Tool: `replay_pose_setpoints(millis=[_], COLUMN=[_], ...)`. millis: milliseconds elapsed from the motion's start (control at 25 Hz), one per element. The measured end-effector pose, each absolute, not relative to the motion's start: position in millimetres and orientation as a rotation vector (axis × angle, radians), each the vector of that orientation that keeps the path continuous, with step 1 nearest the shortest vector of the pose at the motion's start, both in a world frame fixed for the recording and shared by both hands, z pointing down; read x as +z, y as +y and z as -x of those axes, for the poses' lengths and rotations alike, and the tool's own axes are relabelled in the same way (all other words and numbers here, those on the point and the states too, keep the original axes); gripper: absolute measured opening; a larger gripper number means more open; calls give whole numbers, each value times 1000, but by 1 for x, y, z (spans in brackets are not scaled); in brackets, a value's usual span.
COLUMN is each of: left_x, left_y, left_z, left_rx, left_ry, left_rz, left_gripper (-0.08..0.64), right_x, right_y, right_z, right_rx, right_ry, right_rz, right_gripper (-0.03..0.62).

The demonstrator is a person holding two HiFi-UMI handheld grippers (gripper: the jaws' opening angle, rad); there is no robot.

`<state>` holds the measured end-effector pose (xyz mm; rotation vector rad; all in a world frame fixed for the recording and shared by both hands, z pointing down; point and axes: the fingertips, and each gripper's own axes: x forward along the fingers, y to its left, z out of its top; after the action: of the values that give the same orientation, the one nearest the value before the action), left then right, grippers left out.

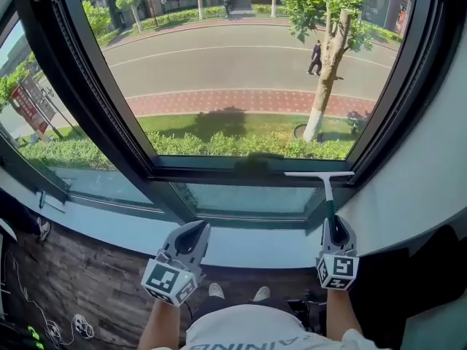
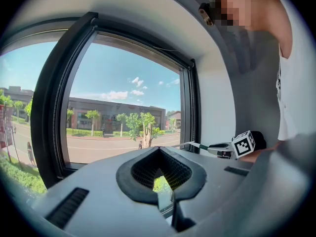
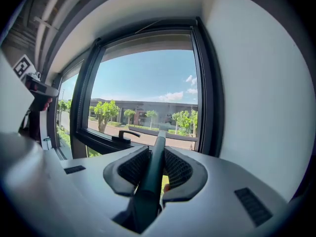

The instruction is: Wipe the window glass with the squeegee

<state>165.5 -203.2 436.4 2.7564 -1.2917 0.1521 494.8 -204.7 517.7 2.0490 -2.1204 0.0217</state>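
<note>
Squeegee (image 1: 325,184) clamped in the right gripper (image 1: 337,228) at the window's lower frame (image 1: 211,168).
Its slim dark-green handle runs between ribbed black pads (image 3: 178,168) closed tight on it. Its thin pale blade lies crosswise along the black frame, at the bottom right of the glass (image 1: 241,71). The left gripper (image 1: 191,235), below the frame, has its jaws together with nothing between them.

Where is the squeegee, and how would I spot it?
Find the big black-framed window. At its lower right corner the squeegee sticks out of the right gripper, clamped by its dark green handle. It alone is T-shaped: a thin white bar across a slim stem.
</note>
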Motion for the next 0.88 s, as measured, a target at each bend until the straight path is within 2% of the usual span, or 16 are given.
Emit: replay_pose_setpoints(millis=[200,440,880], left_x=[435,429,411], left_y=[-192,-187,-208], left_z=[-163,-124,4], left_rx=[155,154,189], left_ry=[-1309,-1285,-1190], left_rz=[-2763,-2796,-2947], left_gripper=[17,15,17], right_x=[472,420,373], right_y=[-200,-194,-198], right_z=[-482,-436,-303], right_rx=[-109,-217,-311], right_ry=[-2213,-2260,-2189], right_rz=[-2069,-2109,-2261], right_gripper=[98,98,98])
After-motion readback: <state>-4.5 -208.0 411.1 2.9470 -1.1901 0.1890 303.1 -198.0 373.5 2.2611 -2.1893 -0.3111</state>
